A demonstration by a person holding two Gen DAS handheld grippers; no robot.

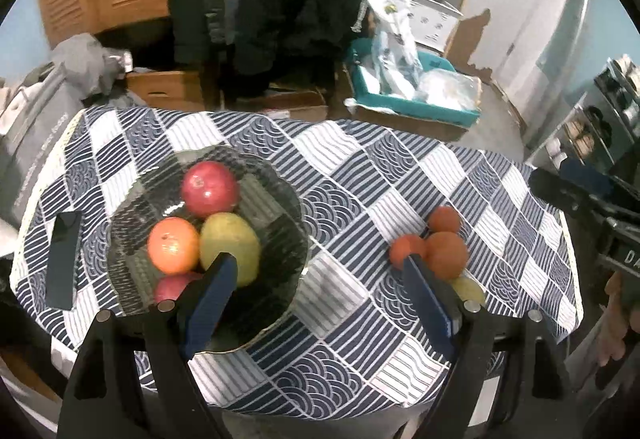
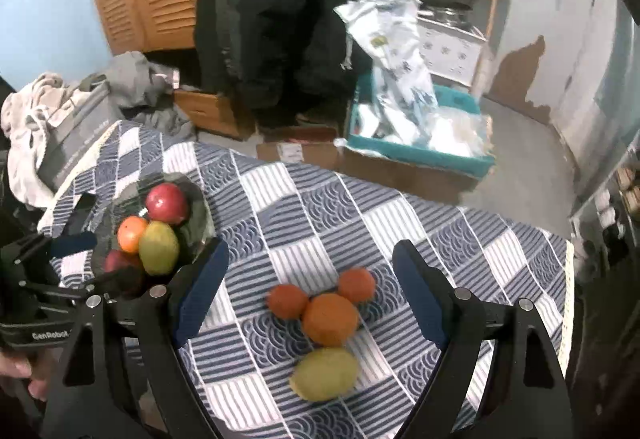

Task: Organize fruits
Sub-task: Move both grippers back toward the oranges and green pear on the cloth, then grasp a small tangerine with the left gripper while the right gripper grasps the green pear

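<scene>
We hold both blue-padded grippers released, left gripper above the clear ribbed glass bowl of fruit near the checked tablecloth's left edge, right gripper over three loose oranges and a yellow-green mango near its front edge.

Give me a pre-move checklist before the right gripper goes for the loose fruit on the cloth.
1. Right gripper open, holding nothing: ok.
2. Loose fruit between its fingers' line: big orange is centred: ok.
3. Target free to lift alone: not ok, two smaller oranges crowd against it; yellow-green mango lies just in front.
4. Glass bowl has room: cannot tell, four fruits already fill its middle.
5. Left gripper out of the way: not ok, it hangs open between bowl and loose fruit.
</scene>
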